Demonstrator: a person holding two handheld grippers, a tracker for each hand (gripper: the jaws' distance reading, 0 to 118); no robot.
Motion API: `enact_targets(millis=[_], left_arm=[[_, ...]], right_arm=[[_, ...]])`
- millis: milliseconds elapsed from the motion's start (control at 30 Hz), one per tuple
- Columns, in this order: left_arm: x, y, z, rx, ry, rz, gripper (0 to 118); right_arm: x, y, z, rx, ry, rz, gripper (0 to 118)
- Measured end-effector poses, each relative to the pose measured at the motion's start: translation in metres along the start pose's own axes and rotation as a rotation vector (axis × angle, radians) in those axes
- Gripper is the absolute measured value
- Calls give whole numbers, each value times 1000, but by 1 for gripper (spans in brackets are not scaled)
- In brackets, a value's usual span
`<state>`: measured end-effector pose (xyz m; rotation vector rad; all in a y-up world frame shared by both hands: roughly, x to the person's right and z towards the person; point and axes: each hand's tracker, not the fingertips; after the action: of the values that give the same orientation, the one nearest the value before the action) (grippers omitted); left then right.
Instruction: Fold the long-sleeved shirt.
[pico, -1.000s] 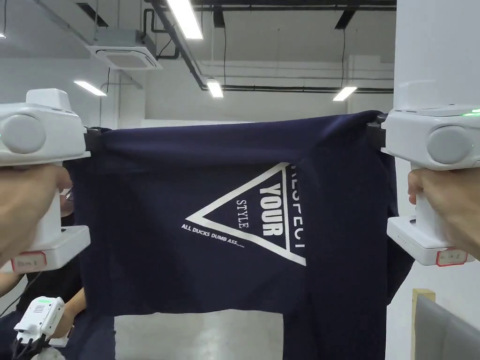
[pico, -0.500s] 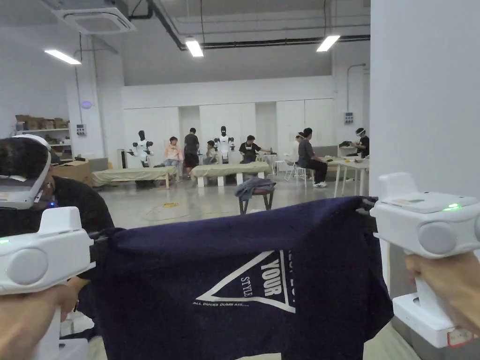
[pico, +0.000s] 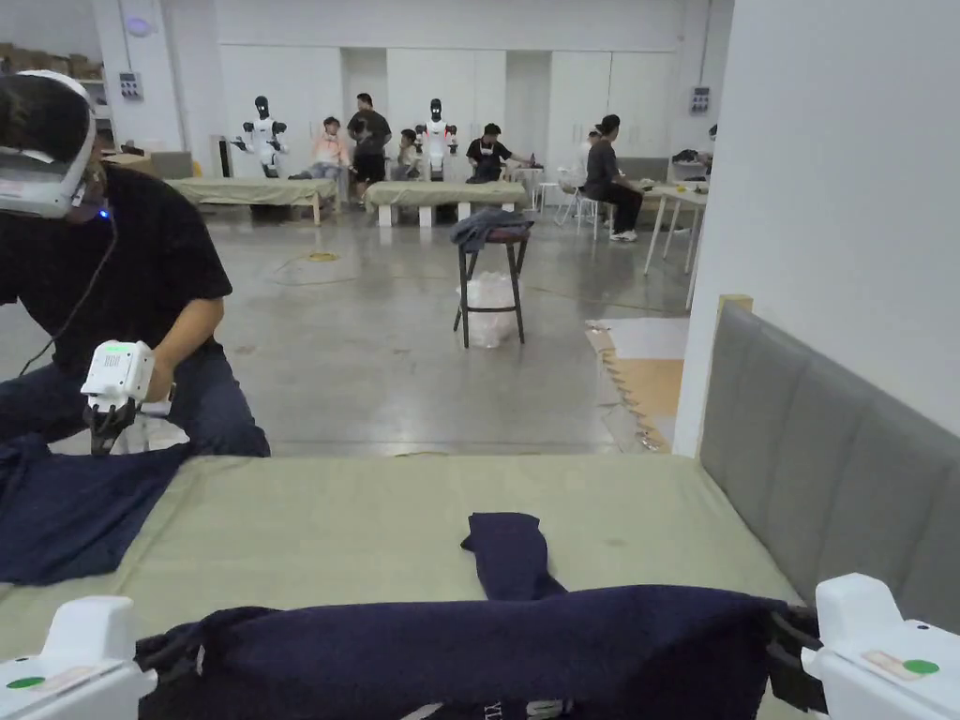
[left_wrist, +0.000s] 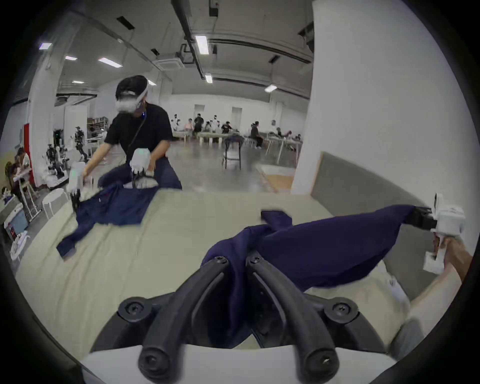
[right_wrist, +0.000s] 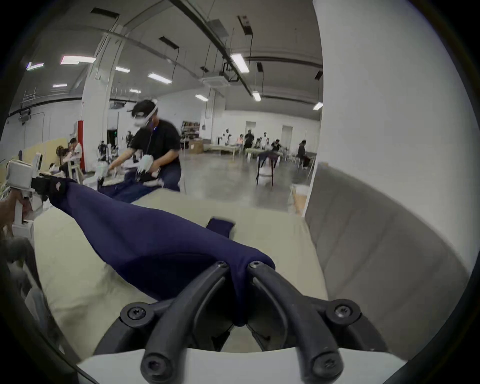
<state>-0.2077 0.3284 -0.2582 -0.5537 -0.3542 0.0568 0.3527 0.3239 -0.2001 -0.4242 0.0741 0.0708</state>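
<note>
The navy long-sleeved shirt (pico: 469, 647) is stretched level between my two grippers, low over the pale green bed (pico: 328, 534). My left gripper (pico: 173, 649) is shut on its left end; in the left gripper view both jaws (left_wrist: 237, 259) pinch bunched navy cloth (left_wrist: 324, 249). My right gripper (pico: 783, 647) is shut on the right end, and its jaws (right_wrist: 239, 265) clamp the fabric (right_wrist: 155, 241). One sleeve (pico: 506, 553) lies on the bed beyond the held edge. The shirt's lower part is cut off at the bottom of the head view.
A grey padded headboard (pico: 825, 450) and a white wall (pico: 844, 187) border the bed on the right. At the far left a person (pico: 112, 253) with grippers works on another navy garment (pico: 66, 516). A stool (pico: 489, 272) stands on the floor beyond.
The shirt was held up high in front of the head camera; both grippers have brought it down low over the bed, and a sleeve now rests on the bed. The head camera has tilted down.
</note>
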Motion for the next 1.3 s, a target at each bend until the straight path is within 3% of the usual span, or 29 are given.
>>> enact_targets(millis=[133, 167, 200, 267, 400, 500, 633, 667, 700, 733, 767, 800, 967, 1033, 1067, 1100, 1133, 1167, 1233, 1300], left_arm=[[-3, -110, 20, -194, -4, 99, 13], [-4, -132, 22, -248, -12, 124, 13], [-3, -151, 24, -316, -40, 122, 13], [-2, -179, 32, -401, -6, 59, 13], [-5, -202, 34, -499, -3, 86, 13], [-6, -207, 25, -515, 24, 83, 13], [-6, -208, 20, -499, 37, 111, 15], [-7, -207, 21, -480, 59, 108, 21], [-8, -203, 23, -470, 70, 107, 45], [-7, -200, 27, -457, 78, 99, 76], [-7, -191, 32, -404, 79, 103, 99], [-7, -178, 39, -326, 85, 102, 111], [11, -121, 28, -168, 217, 77, 109], [20, -104, 12, -107, 233, 90, 104], [25, -97, 4, -69, 240, 96, 95], [27, -91, -4, -65, 220, 97, 64], [26, -89, -16, -64, 215, 123, 30], [26, -86, -28, -56, 214, 169, 6], [15, -76, -49, -96, 155, 197, 5], [6, -73, -76, -109, 191, 214, 7]], right_arm=[[-23, -98, 42, -182, 38, 37, 5], [-28, -119, 51, -225, 44, 13, 5], [-30, -136, 56, -272, 66, -12, 5], [-37, -165, 64, -405, 77, 31, 5], [-46, -199, 58, -565, 109, 98, 5], [-46, -210, 40, -622, 114, 44, 6], [-47, -215, 32, -638, 103, 63, 8], [-46, -214, 34, -646, 90, 58, 19], [-45, -212, 36, -654, 74, 54, 59], [-43, -206, 41, -640, 52, 53, 93], [-38, -194, 52, -566, 57, 44, 115], [-35, -182, 59, -516, 55, 16, 118], [-28, -119, 70, -216, -81, -129, 118], [-32, -100, 62, -141, -78, -168, 111], [-35, -94, 56, -86, -58, -170, 89], [-39, -92, 45, -53, -89, -156, 38], [-46, -89, 36, -38, -140, -124, 4], [-50, -87, 28, -18, -163, -104, 1], [-52, -85, 10, -43, -126, -139, 1], [-55, -85, -6, -54, -109, -164, 0]])
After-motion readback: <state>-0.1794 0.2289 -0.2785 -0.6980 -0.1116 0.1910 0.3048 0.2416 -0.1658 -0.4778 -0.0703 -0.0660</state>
